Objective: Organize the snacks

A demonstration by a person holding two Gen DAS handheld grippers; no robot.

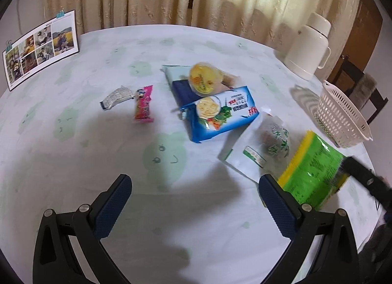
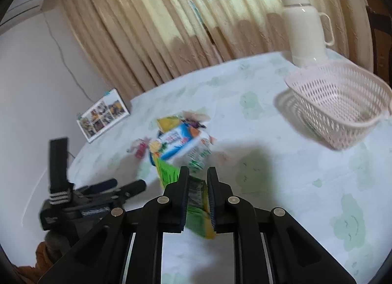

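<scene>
Beige curtains hung behind a round table (image 1: 73,186) draped in a pale green-patterned cloth, where a person with a handheld gripper in each hand was sorting snacks. At this moment the right gripper (image 2: 198,173) was clenched on a green-and-yellow snack packet (image 2: 197,207), its pads pinching the flat film near one end while the rest of the pack hung forward past the fingertips, tilted and lifted clear of the cloth. A white lattice basket (image 2: 343,117) stood empty ahead and to the right of those jaws, well apart from them, with a cream thermos jug (image 2: 303,22) just behind it. The left gripper (image 1: 196,183) hovered over bare cloth with its jaws spread wide and nothing between them. Ahead of its fingertips lay the remaining snacks: a blue cracker pack (image 1: 218,112) overlapping a dark blue pack, a yellow-lidded cup (image 1: 203,78) resting on top, a clear pouch with green print (image 1: 259,144) to the right, and a pink bar (image 1: 144,105) beside a crumpled silver wrapper (image 1: 117,96) to the left. The held packet looked light, soft and slick, likely to sag or slide; a pinch on its sealed edge or firm middle seemed safest.
</scene>
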